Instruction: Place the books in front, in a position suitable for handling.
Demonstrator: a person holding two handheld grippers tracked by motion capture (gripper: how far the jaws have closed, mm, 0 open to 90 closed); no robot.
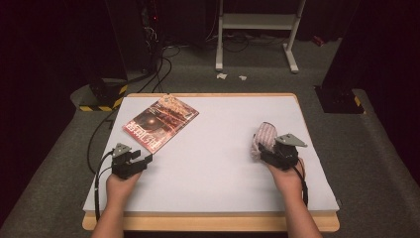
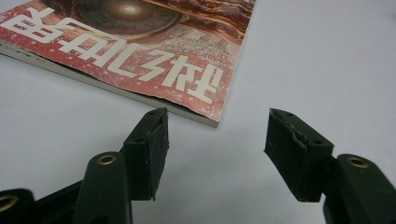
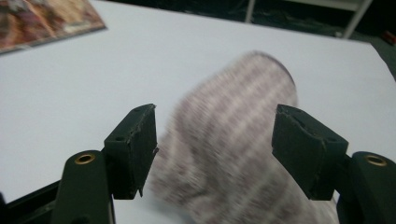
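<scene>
With the left gripper (image 2: 218, 114) spread wide and holding nothing, parked low on the left of the pale surface (image 1: 218, 163), just short of the near corner of the magazine (image 2: 140, 51) and not touching it. With the right gripper (image 3: 215, 109) parted too, over on the right side, well apart from the other. Taking things by size: across the surface, nothing beyond two items. At far left, lying flat and closed, cover up, at a slant to the edges, the red magazine (image 1: 161, 122), apparently untouched, so whatever is meant for it looks not yet begun. At right, reaching away between the parted jaws, the striped sock (image 3: 233, 140), blurred in the right gripper view; hard to say whether grazing the left pad, yet clearly clear of the right one, so not squeezed. Judging from that, looks like a release rather than a grasp: sock (image 1: 265, 134) set down, or all but, on the right half of the surface, in front of the right gripper (image 1: 262, 151). Left to do, most likely: backing that hand clear of the sock, then closing the left gripper (image 1: 147, 158) on the magazine's corner or edge, with only a short reach forward needed.
</scene>
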